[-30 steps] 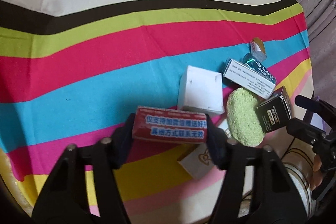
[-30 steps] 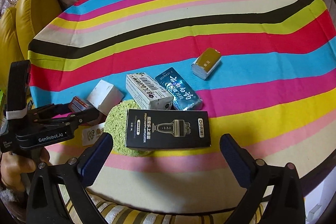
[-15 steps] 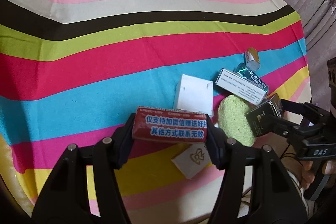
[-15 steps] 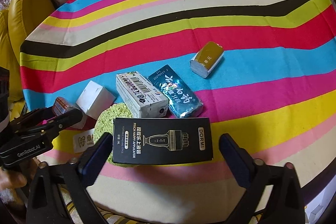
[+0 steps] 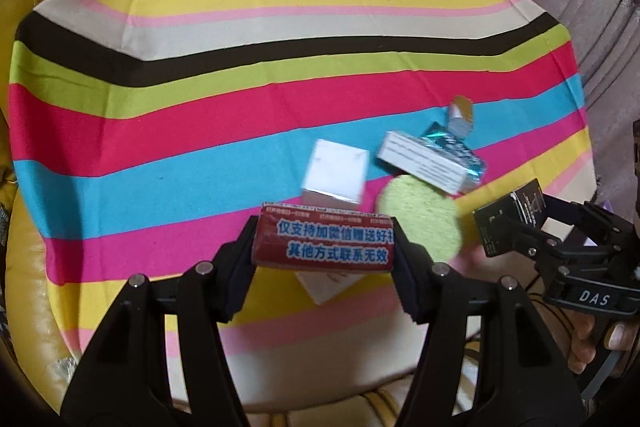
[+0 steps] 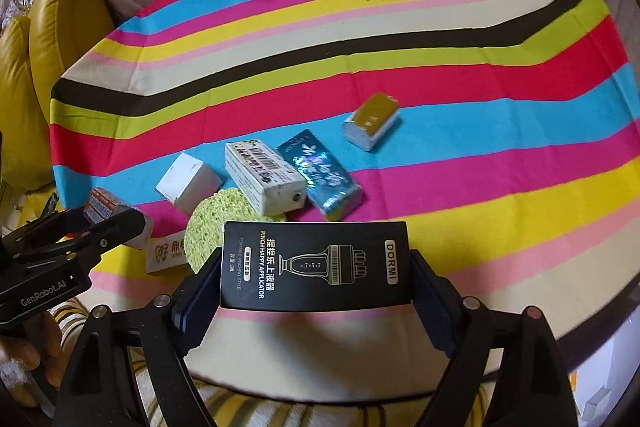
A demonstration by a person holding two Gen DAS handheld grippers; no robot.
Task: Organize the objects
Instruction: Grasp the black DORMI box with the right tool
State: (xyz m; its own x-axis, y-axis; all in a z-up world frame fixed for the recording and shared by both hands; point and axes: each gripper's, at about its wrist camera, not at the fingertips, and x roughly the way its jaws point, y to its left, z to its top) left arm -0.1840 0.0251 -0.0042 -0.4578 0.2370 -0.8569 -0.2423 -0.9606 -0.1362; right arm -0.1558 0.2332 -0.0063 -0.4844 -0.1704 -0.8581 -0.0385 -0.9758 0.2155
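My left gripper is shut on a red box with blue and white print, held above the striped cloth. It also shows at the left of the right wrist view, where the left gripper has the red box in its jaws. My right gripper has its jaws closing on a black "DORMI" box. Both pads touch its short ends. In the left wrist view the black box hangs tilted in the right gripper, beside a green sponge.
A white cube box, a white barcode box, a blue foil packet and a gold-topped pack lie on the cloth's blue stripe. A flat white logo box lies by the sponge. Yellow cushions stand at the left.
My left gripper rose and drew back with the red box. The right jaws came in from wide apart until the pads met the ends of the black box.
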